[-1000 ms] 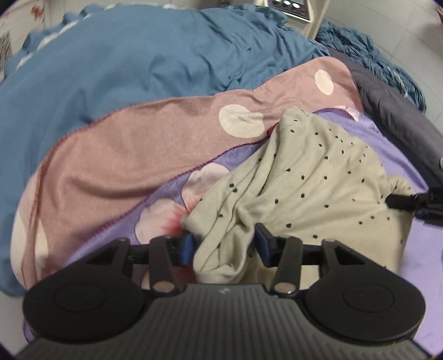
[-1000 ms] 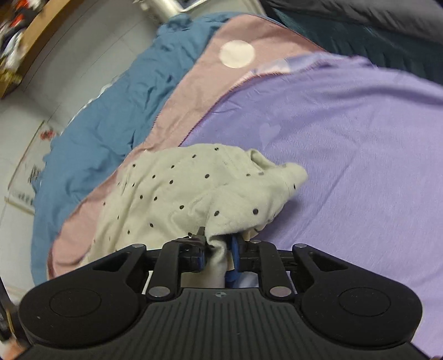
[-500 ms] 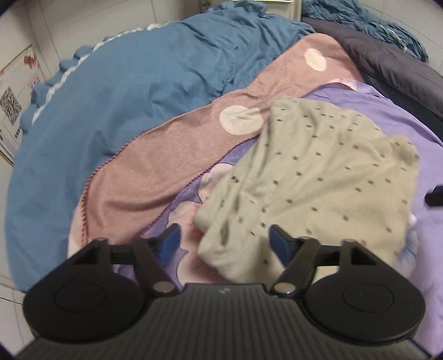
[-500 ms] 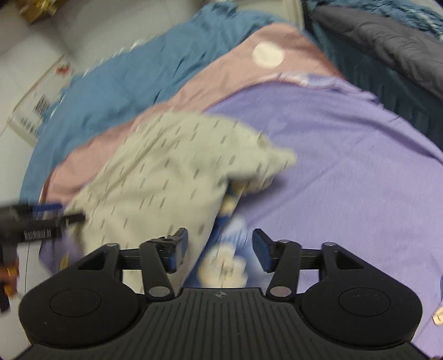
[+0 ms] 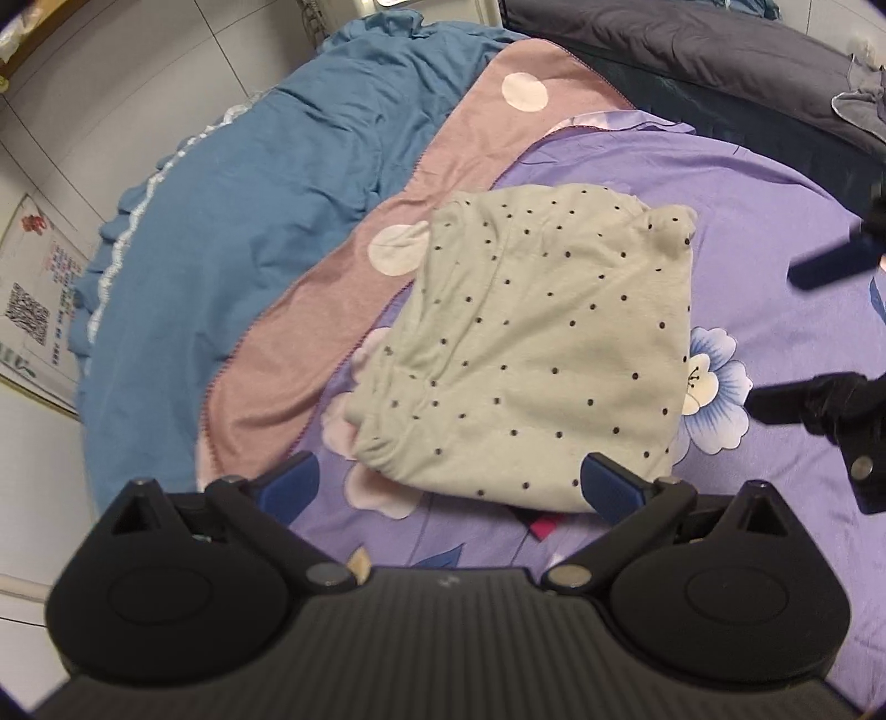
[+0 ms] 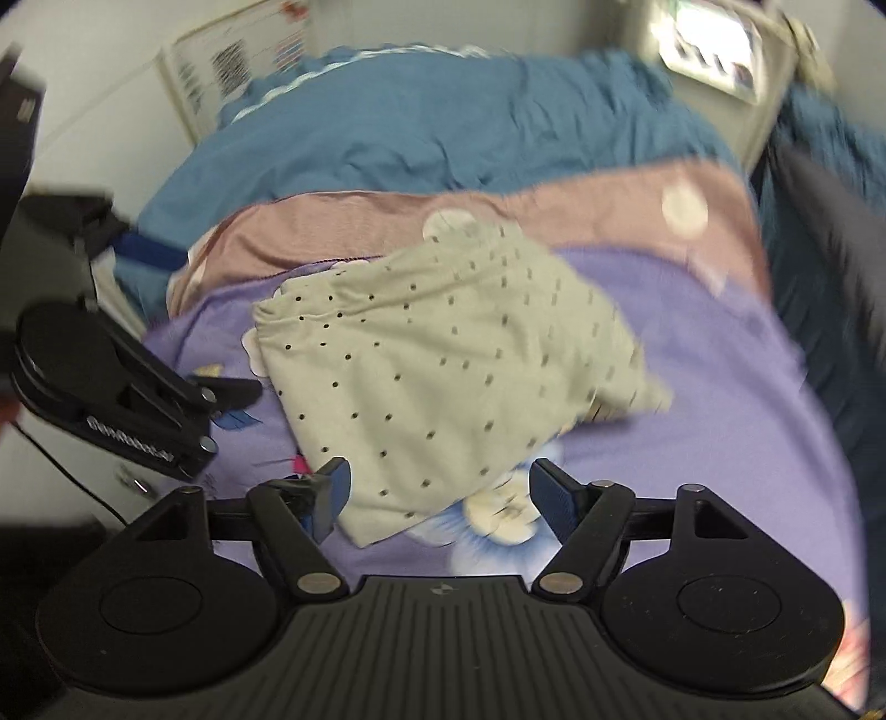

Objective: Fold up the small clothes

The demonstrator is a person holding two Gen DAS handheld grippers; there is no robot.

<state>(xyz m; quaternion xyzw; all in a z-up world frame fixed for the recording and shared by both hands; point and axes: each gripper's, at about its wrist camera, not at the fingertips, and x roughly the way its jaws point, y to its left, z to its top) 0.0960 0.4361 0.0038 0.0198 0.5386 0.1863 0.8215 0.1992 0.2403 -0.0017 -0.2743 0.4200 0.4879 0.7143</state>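
The dotted beige garment (image 5: 531,343) lies folded on the purple floral sheet (image 5: 775,183), overlapping the pink blanket (image 5: 343,288). Above its near edge, left gripper (image 5: 451,487) and right gripper (image 6: 440,490) – both jaws opening, gripping nothing.

Even, soft indoor light, no hard shadows. Left wrist view sharp, strong fisheye bending at edges, dark corners. Right wrist view motion-blurred, worst toward right edge; glare on bright panel (image 6: 709,41) upper right.
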